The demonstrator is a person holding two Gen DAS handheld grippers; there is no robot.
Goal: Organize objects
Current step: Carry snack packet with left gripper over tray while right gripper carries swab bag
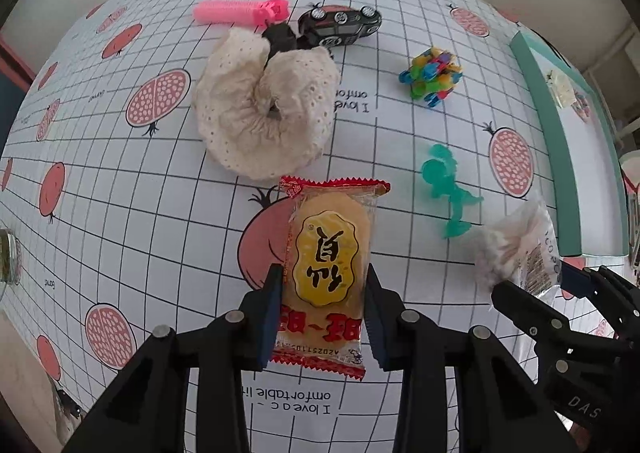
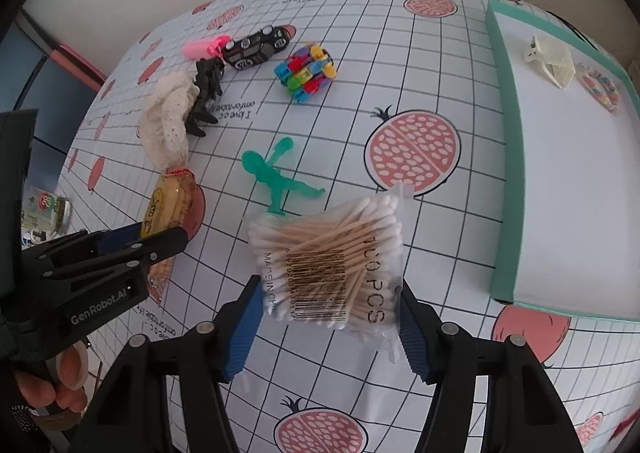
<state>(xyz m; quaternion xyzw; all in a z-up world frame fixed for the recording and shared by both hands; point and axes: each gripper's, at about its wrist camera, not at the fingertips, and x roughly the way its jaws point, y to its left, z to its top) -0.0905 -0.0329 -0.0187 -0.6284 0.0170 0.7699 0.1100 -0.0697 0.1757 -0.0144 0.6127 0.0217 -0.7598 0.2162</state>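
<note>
A snack packet [image 1: 326, 273] with a yellow label and red ends sits between my left gripper's [image 1: 324, 277] blue pads, which press on both of its long sides. In the right wrist view a clear bag of cotton swabs [image 2: 328, 253] is clamped in my right gripper [image 2: 328, 285]. Each gripper also shows in the other's view: the right gripper [image 1: 536, 281] with the swab bag [image 1: 516, 245], and the left gripper [image 2: 160, 231] with the snack packet [image 2: 170, 197]. A teal-rimmed tray [image 2: 508, 157] stands to the right and holds a white hair claw [image 2: 550, 57] and a beaded bracelet [image 2: 600, 89].
On the pomegranate-print tablecloth lie a cream lace scrunchie [image 1: 264, 113], a pink comb [image 1: 240, 12], a black toy car [image 1: 340, 23], a black toy figure [image 2: 206, 93], a colourful block toy [image 1: 432, 77] and a green toy figure [image 1: 448, 189]. A jar [image 2: 48, 209] stands past the left edge.
</note>
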